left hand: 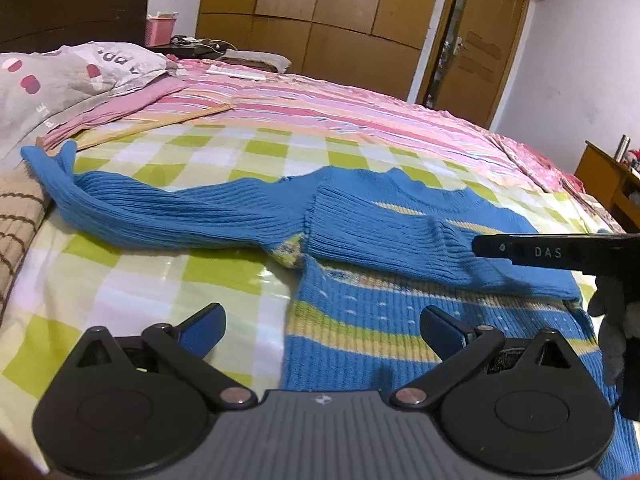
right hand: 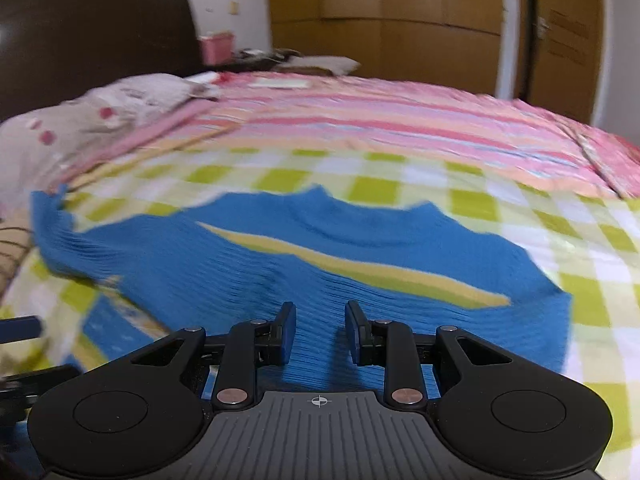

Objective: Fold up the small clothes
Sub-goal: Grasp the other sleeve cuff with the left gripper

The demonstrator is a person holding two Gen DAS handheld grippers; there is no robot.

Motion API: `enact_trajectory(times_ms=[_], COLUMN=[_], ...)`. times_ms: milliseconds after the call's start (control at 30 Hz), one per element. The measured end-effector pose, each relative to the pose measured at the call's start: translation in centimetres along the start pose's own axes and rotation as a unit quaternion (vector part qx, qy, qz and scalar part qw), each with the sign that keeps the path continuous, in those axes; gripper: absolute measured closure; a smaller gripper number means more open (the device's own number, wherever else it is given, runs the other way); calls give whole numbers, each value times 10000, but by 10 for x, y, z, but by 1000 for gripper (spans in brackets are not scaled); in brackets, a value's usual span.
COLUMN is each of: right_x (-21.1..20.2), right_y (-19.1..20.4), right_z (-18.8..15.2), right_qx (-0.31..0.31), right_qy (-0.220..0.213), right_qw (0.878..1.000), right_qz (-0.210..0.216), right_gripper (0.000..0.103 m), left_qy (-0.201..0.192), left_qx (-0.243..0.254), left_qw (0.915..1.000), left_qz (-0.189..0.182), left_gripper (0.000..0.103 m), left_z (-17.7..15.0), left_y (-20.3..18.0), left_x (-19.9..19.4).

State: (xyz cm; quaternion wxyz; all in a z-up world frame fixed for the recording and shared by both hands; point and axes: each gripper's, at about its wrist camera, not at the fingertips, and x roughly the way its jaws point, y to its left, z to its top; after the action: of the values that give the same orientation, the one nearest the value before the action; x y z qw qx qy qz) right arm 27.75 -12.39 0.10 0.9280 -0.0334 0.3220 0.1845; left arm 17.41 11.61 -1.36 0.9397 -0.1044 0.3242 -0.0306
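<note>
Sweater (left hand: 400, 216), blue ribbed knit with yellow and pale bands, lies spread on the bed (left hand: 168, 280), on the green, white and yellow checked cover. In the left wrist view one sleeve (left hand: 160, 212) stretches away to the left, its cuff reaching the edge of the bed near a brown striped cloth (left hand: 16, 216). The other sleeve (left hand: 420, 248) is folded across the chest, lying on top of the body of the garment. The lower body of the sweater runs toward the camera under the right finger of the left tool (left hand: 322, 332).

The left tool has its jaws wide apart, with nothing between them; one finger is over bare checked cover, the other over the knit. The right tool (right hand: 320, 330) has its jaws partly apart, hovering just above the blue knit, and no fabric is pinched between the pads. In the left wrist view the right tool enters from the right edge as a dark bar marked with letters, just above the folded sleeve, with a gloved hand (left hand: 612, 332) below it.

Further back a pink striped blanket (left hand: 360, 108) covers the far part of the bed, and a grey pillow (left hand: 60, 80) with red dots lies at the left near the dark headboard (left hand: 72, 0). A pink basket (left hand: 160, 30) stands beside the headboard, and a wooden wardrobe (left hand: 340, 8) fills the back wall. The right wrist view is blurred.
</note>
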Motion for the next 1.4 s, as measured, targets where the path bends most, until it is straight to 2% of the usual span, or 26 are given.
enact_trajectory(times_ms=[133,200,267,300,500,633,767,833,900,1033,1133,1167,1333,1367,1400], right_x=[6,13,22,28,18,8,-6,-10,-12,-12,-10,-10,-9,-9,-10], right_y=[24,37,50,54,57,57,57,58,59,60,58,57,52,50,49], right_z=[2,1,-2,-3,-4,-3,-7,-9,-11,-14,-15,-15,-15,-15,-16], right_qx=[59,-17,-122,-189,-143,-15,126,166,166,250,330,362,597,648,691], right_qy=[7,54,202,323,245,173,63,71,79,108,152,160,184,181,171], right_qw=[9986,9978,9969,9963,9964,9960,9944,9933,9925,9913,9903,9900,9876,9870,9865], right_qz=[525,659,749,770,799,871,1050,1142,1207,1291,1343,1355,1441,1460,1477], right_gripper=[76,76,75,71,68,68,68,68,68,68,68,68,68,68,68], left_qy=[-127,-156,-185,-211,-408,-593,-726,-703,-632,-429,-365,-359,-389,-400,-420], left_qx=[-189,-301,-448,-523,-959,-1139,-1544,-1781,-1976,-2306,-2347,-2310,-2177,-2161,-2147], left_qw=[9996,9992,9983,9976,9919,9844,9718,9663,9625,9562,9515,9507,9483,9490,9506], left_qz=[140,227,335,396,731,1204,1625,1720,1746,1751,1953,2039,2277,2263,2202], left_gripper=[0,0,0,0,0,0,0,8,22,30,31,35,62,70,83], left_z=[5,8,11,12,21,30,48,58,67,77,80,82,89,89,89], left_y=[13,21,31,37,70,94,130,150,165,188,192,192,192,192,193], left_x=[-2,-1,-1,-1,-5,-7,-7,-2,5,23,33,36,40,39,37])
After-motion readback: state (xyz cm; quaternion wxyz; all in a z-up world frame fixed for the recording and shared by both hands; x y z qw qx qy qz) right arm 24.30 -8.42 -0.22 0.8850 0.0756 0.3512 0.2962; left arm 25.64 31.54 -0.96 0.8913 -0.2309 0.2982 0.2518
